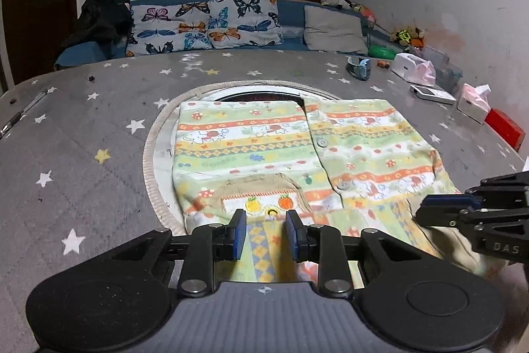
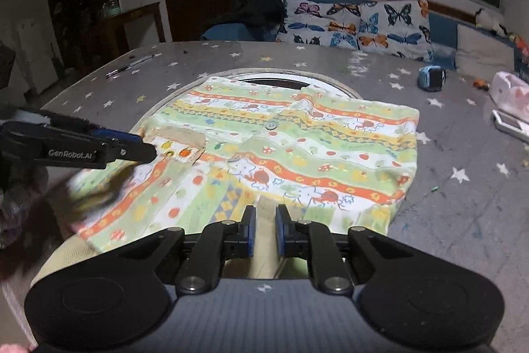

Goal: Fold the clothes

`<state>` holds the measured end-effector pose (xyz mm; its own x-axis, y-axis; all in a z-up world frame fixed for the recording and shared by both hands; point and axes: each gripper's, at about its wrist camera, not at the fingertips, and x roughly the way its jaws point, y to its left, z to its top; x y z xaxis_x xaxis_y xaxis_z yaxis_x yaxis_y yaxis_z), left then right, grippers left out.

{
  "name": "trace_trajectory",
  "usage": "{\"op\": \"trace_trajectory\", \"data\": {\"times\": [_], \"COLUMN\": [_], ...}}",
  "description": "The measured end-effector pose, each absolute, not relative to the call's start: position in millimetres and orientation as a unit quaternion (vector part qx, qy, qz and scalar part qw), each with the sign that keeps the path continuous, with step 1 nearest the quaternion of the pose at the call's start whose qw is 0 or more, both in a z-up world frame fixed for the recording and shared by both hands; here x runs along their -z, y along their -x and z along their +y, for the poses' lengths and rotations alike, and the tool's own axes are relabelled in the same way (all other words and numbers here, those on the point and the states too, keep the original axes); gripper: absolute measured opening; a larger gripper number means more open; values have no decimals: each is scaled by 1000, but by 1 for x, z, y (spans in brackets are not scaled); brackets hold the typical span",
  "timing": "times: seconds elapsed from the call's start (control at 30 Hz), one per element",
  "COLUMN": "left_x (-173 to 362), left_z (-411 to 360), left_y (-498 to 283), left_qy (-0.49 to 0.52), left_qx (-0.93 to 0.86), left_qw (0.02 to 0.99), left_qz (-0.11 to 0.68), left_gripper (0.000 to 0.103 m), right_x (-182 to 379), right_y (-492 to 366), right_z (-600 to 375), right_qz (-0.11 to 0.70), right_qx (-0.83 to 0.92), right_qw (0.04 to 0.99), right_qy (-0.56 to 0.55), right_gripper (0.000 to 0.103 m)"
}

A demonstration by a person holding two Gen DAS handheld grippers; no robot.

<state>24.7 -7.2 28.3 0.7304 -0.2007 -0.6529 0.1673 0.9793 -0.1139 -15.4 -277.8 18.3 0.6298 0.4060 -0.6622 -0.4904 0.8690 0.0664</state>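
A child's patterned shirt [image 1: 297,148] with green, orange and yellow stripes, buttons and a beige pocket lies spread on the grey star-print table; it also shows in the right wrist view [image 2: 297,141]. My left gripper [image 1: 266,232] is open, its blue pads either side of the shirt's near hem below the pocket [image 1: 264,194]. My right gripper [image 2: 264,229] is open over the shirt's near edge, fabric lying between the pads. Each gripper shows in the other's view: the right one [image 1: 429,209], the left one [image 2: 145,148].
A round inset with a beige rim [image 1: 148,161] lies under the shirt. A watch [image 1: 358,68], tissue boxes [image 1: 472,101], a red box [image 1: 504,128] and a phone [image 1: 431,93] sit at the table's right. A pen [image 1: 23,113] lies left. Butterfly pillows [image 1: 205,22] line the sofa behind.
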Motion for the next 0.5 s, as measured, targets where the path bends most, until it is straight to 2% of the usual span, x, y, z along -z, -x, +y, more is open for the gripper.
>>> {"op": "trace_trajectory", "data": {"times": [0.33, 0.5], "left_x": [-37, -28], "left_z": [-24, -39], "left_y": [45, 71], "left_qy": [45, 13], "left_qx": [140, 133], "left_qw": [922, 920], "left_qz": [359, 367], "left_gripper": [29, 29], "right_x": [-18, -15], "right_y": [61, 69], "right_z": [-279, -282], "right_qz": [351, 348], "right_qx": [-285, -285], "right_qw": [886, 888], "right_qy": [103, 99], "right_gripper": [16, 17]}}
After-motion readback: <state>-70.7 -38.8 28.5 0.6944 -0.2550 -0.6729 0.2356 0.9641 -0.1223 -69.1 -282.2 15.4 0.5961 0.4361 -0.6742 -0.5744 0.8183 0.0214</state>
